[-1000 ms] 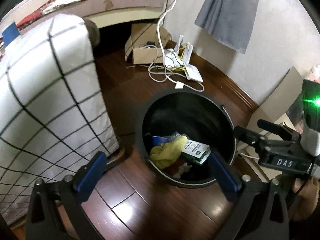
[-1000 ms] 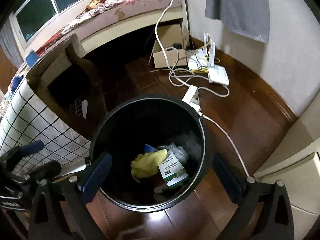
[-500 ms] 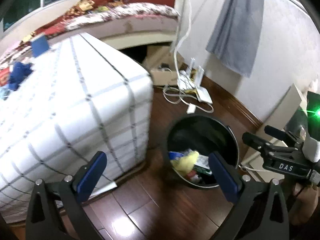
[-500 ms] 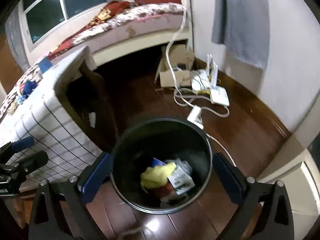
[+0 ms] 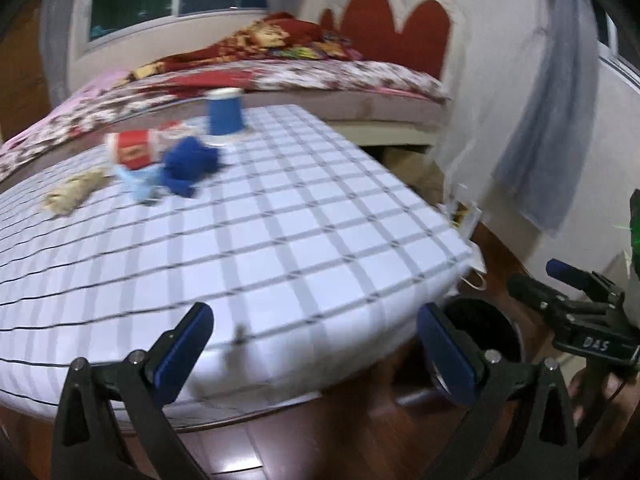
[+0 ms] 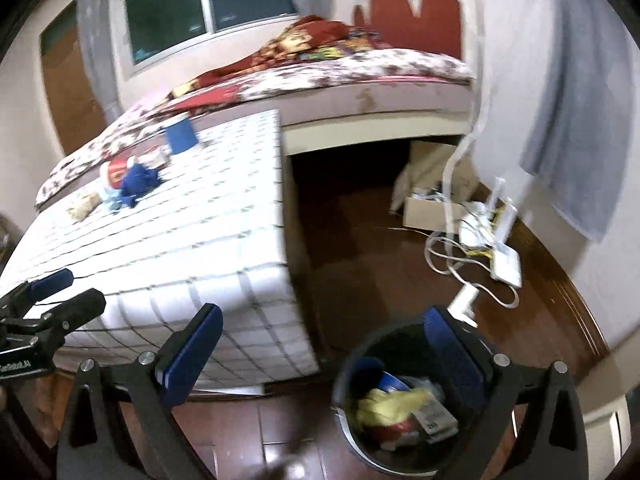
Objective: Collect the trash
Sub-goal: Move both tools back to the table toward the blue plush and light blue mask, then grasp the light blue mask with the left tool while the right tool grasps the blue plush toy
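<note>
Left gripper [image 5: 316, 344]: jaws spread wide, nothing between them, held just short of the near edge of the table [image 5: 280, 240]. Right gripper [image 6: 320, 344]: likewise spread and empty, held above the floor with the bin [image 6: 400, 404] showing between and below its fingers. Each tool appears at the margin of the other's view, so they are held side by side, well apart.

Judgement: both tools face the table top, which suggests the next pickup is being lined up, with the jaws left wide to take a loose item.

Task items, on the far part of the checked table cloth, well away from both grippers:
- one blue cup [image 5: 224, 116], upright;
- one red-labelled can or wrapper [image 5: 134, 152], lying on its side; identity uncertain through blur;
- one crumpled dark blue wad [image 5: 190, 164], touching a pale blue scrap;
- one beige crumpled piece [image 5: 74, 192], set slightly apart.

Count: four clear items, plus the scrap. All are clustered, so one may shift when a neighbour is lifted.

The bin stands on the floor beside the table corner, within easy reach for drops. It already holds a yellow wad [image 6: 386, 404], a small printed box [image 6: 434, 416] and other pieces I cannot separate.
</note>
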Action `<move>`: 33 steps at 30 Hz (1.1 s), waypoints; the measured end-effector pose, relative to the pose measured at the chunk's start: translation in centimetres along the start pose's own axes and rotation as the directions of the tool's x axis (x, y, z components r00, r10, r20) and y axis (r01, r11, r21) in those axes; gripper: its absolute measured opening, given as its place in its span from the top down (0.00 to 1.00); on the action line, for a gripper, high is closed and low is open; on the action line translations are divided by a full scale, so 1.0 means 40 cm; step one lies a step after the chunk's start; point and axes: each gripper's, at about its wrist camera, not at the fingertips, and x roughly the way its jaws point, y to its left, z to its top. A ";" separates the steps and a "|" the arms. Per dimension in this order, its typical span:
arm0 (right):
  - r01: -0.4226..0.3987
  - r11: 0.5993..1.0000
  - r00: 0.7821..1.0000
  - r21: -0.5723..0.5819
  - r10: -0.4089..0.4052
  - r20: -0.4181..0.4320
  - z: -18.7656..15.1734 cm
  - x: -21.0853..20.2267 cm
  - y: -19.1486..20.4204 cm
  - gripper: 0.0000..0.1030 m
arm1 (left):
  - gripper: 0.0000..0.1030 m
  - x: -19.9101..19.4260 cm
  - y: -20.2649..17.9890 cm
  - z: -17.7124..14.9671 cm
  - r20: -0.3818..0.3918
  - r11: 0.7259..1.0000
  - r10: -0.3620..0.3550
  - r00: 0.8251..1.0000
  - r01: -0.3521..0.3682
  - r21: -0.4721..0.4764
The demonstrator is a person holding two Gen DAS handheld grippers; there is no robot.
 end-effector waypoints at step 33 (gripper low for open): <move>-0.276 0.914 0.957 -0.299 0.232 -0.173 0.376 0.522 0.686 0.37 | 0.01 0.161 0.519 0.145 -0.025 0.954 0.219 0.975 -0.220 -0.203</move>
